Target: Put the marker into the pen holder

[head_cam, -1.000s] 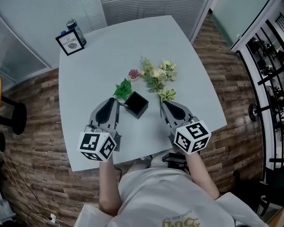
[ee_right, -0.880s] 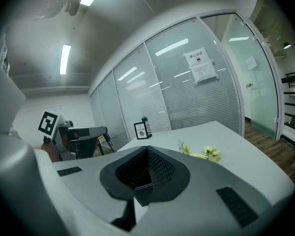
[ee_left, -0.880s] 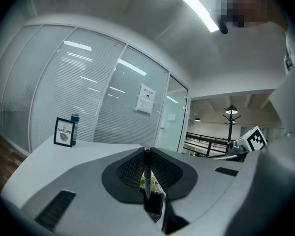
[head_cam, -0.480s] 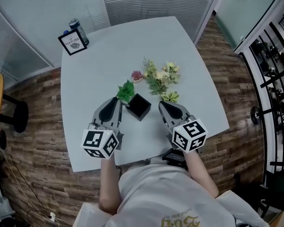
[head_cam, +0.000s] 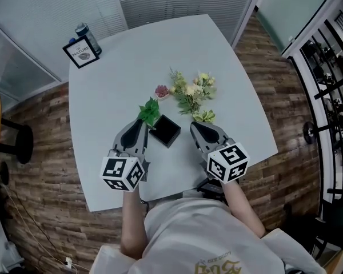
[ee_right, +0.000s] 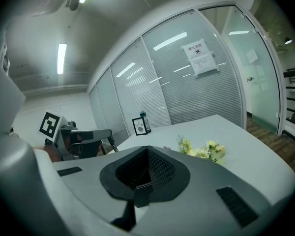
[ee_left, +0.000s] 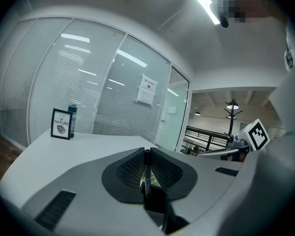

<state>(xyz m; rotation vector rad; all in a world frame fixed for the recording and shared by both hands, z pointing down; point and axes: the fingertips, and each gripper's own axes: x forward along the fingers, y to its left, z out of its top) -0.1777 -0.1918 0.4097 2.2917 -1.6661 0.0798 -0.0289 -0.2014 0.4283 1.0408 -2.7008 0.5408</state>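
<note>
While left claw [ee_left: 147, 154] pinches it, marker [ee_left: 146, 182] slim, dark, upright.

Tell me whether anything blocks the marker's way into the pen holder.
Nothing visible does. The marker, clamped in the left gripper, is right beside the open pen holder; the green sprig sits aside, off the path.

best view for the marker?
Left gripper view: the marker stands clamped between the left gripper's shut jaws. Head view shows only a dark sliver at that gripper's tip; right gripper view, a small dark stick, likely it.
</note>
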